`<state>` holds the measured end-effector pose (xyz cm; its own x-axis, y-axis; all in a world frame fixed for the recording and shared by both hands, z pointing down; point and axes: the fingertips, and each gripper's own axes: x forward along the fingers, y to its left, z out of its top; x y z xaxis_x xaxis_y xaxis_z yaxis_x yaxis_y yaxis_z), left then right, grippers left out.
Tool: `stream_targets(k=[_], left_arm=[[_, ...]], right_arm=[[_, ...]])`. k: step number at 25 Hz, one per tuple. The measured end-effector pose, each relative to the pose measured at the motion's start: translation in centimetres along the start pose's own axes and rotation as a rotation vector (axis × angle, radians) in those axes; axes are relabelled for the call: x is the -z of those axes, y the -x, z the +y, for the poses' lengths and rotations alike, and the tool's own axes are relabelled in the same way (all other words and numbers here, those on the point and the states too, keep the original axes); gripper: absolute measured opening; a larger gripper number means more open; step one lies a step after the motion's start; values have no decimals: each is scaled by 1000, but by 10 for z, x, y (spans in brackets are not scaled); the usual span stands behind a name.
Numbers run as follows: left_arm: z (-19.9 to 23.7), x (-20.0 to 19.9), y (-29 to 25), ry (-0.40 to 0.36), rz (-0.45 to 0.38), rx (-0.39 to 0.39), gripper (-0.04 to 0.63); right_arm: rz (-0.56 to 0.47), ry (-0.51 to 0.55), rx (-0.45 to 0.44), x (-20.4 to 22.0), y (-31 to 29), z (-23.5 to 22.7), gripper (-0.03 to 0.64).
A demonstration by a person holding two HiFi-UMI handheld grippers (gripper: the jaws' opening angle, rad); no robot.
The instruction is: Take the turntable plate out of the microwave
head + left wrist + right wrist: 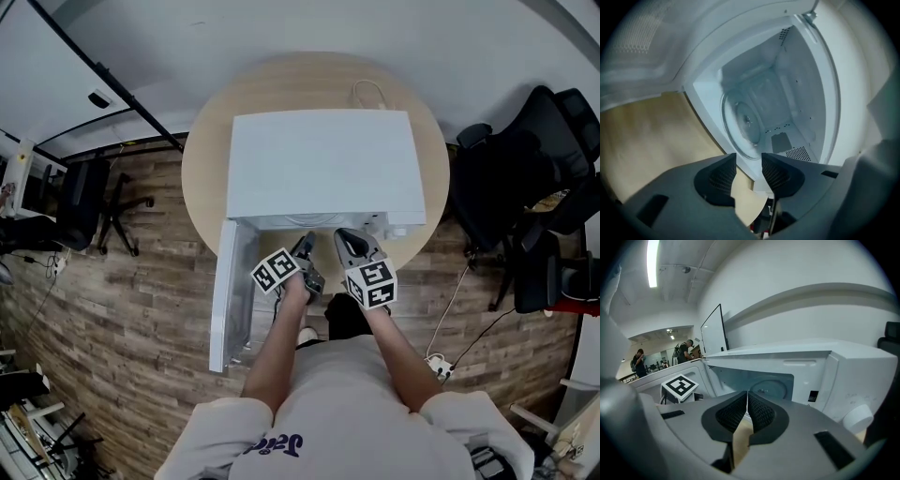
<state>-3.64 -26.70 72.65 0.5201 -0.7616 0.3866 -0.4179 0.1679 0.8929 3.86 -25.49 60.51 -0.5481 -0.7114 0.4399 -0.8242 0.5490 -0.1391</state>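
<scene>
The turntable plate (744, 123) is a round disc of clear glass with a raised rim and a small hub at its centre. It lies flat on the floor of the white microwave's (323, 164) cavity. The microwave stands on a round wooden table (202, 169) with its door (230, 291) swung wide. Just outside the opening, the left gripper (748, 161) has its jaws apart with nothing between them. Beside it, the right gripper (747, 404) has its jaws pressed together, empty.
</scene>
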Motion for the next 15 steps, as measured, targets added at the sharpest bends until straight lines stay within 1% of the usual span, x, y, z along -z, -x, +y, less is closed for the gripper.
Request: stream_targets(k=[2,6,9,12,15], left_arm=[[8,-1,-9,62,-1,5,176],[24,-7,-21,195,-29,14,197],[33,-8,-26,271,-45,6,204],[38,-9,-31,336,-63,-4,204],[39,-14,-37,370,-87,-12,204]], right_arm=[[5,-1,1,1,-2,-3,21],[11,0,9,2,-3,-8,20],[15,-3,17,4,-2,-11,20],[17,-4,28,2,-1,-15,20],[18,2,37,0,1,-19,20]])
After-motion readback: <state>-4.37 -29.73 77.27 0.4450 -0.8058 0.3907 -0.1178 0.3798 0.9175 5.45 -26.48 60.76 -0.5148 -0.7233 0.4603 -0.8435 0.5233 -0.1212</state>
